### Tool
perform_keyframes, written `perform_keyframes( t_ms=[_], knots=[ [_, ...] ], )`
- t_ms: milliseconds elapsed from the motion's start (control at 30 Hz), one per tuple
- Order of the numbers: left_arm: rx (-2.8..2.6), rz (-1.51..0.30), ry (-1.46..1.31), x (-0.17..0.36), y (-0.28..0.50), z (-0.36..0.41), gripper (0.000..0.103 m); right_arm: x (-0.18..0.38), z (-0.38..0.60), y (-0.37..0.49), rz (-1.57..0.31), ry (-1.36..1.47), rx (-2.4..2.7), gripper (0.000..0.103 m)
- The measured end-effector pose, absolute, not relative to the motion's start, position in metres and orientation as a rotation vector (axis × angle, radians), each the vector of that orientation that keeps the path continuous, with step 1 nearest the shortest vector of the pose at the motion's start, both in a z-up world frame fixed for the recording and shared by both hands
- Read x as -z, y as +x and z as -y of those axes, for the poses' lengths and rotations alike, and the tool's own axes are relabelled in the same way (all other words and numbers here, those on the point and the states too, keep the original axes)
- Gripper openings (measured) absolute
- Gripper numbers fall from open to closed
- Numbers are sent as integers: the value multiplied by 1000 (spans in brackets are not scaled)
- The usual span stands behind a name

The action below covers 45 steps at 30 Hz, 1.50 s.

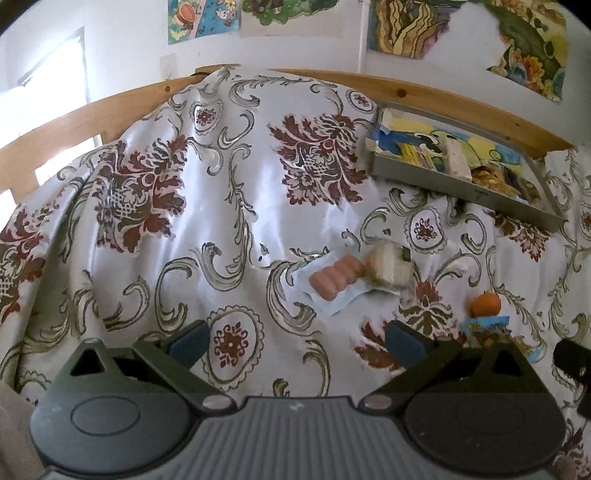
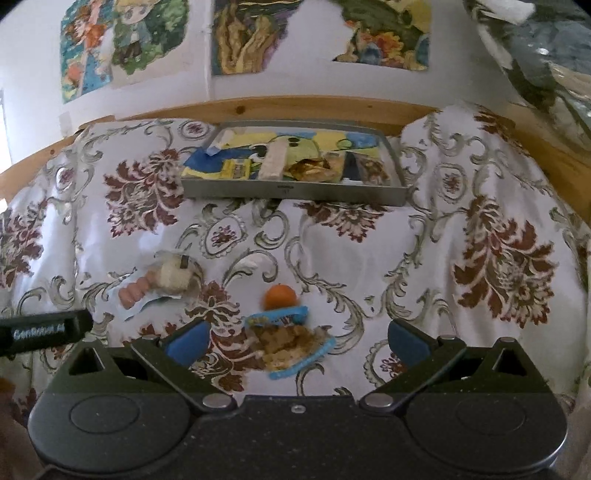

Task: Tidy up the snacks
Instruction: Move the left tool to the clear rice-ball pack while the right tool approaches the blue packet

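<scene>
On the patterned cloth lie a pack of small sausages with a wrapped pale cake against it, an orange fruit and a blue-edged snack packet. A grey tray at the back holds several snacks. My left gripper is open above bare cloth, left of the sausages. My right gripper is open, with the blue-edged packet lying between its fingers, untouched.
A wooden rail runs behind the cloth, with a white wall and coloured pictures above. The left gripper's black body shows at the left edge of the right wrist view. Wide cloth lies on both sides.
</scene>
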<state>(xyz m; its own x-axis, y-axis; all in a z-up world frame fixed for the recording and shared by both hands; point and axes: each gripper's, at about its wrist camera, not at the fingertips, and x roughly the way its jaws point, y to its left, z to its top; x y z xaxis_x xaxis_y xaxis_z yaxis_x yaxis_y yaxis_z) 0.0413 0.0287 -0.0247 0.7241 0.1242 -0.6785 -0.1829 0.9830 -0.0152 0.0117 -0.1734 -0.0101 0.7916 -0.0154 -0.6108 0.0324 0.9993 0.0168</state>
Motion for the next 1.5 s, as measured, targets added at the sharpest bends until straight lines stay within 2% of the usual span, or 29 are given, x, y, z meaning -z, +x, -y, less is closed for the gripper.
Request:
perform_keyframes(
  t_ms=[567,1233,1500],
  knots=[
    [-103,-850,-46,34,77,-33,103,23,168,38,-725,-11,6,102],
    [-19,-826,-27,36,117,-36,103,30,175,80,-761,-25,-25,102],
    [-14,-865,-66,44,129,-42,103,31,174,99,-757,-114,-182,102]
  ],
)
